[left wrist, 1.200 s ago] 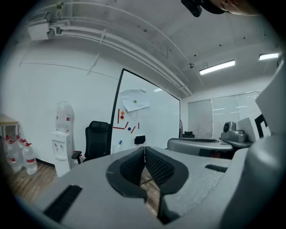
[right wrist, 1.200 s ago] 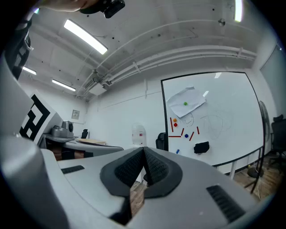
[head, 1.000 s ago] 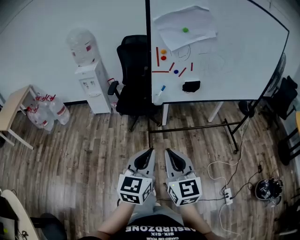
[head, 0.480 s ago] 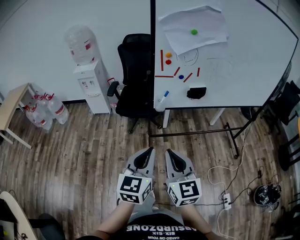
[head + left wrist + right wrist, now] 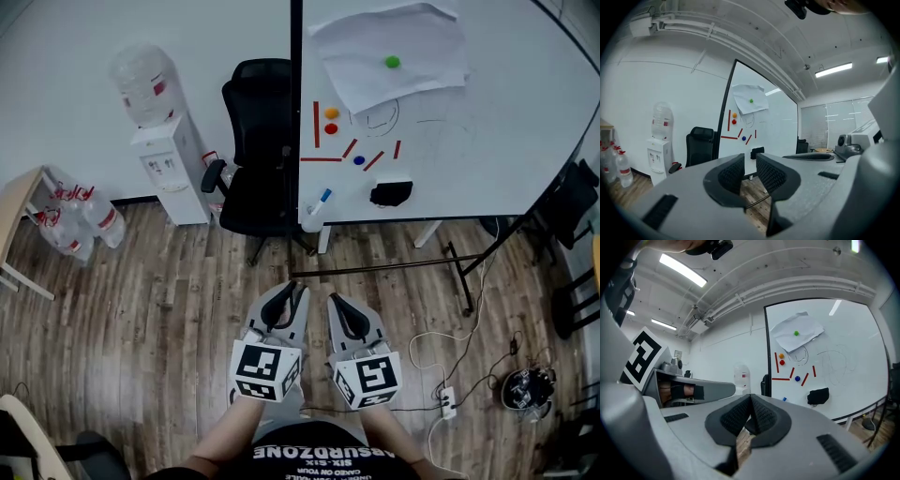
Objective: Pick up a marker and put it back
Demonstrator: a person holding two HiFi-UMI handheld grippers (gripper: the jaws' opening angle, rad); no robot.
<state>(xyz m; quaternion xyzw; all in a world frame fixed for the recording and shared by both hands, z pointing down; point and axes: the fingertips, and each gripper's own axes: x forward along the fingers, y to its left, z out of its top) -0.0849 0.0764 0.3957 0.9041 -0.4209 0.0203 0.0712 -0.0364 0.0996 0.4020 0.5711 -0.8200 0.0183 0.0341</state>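
Observation:
A white marker with a blue cap (image 5: 322, 198) stands tilted in a holder at the lower left edge of the whiteboard (image 5: 487, 112); its blue cap (image 5: 783, 399) also shows in the right gripper view. Both grippers are held low in front of the person, far from the board, over the wooden floor. My left gripper (image 5: 287, 298) is opening: a narrow gap shows between its ribbed pads (image 5: 732, 172), with nothing in it. My right gripper (image 5: 339, 307) is shut and empty, its pads (image 5: 759, 414) pressed together.
On the whiteboard are a sheet of paper (image 5: 389, 52), coloured magnets, red strips and a black eraser (image 5: 390, 194). A black office chair (image 5: 258, 141) stands left of the board beside a water dispenser (image 5: 155, 141). The board's stand legs (image 5: 459, 272) and cables (image 5: 448, 401) lie on the floor at the right.
The left gripper's jaws have parted a little. The head view has shifted slightly, with the whiteboard and chair sliding left in the picture. Both grippers stay in place.

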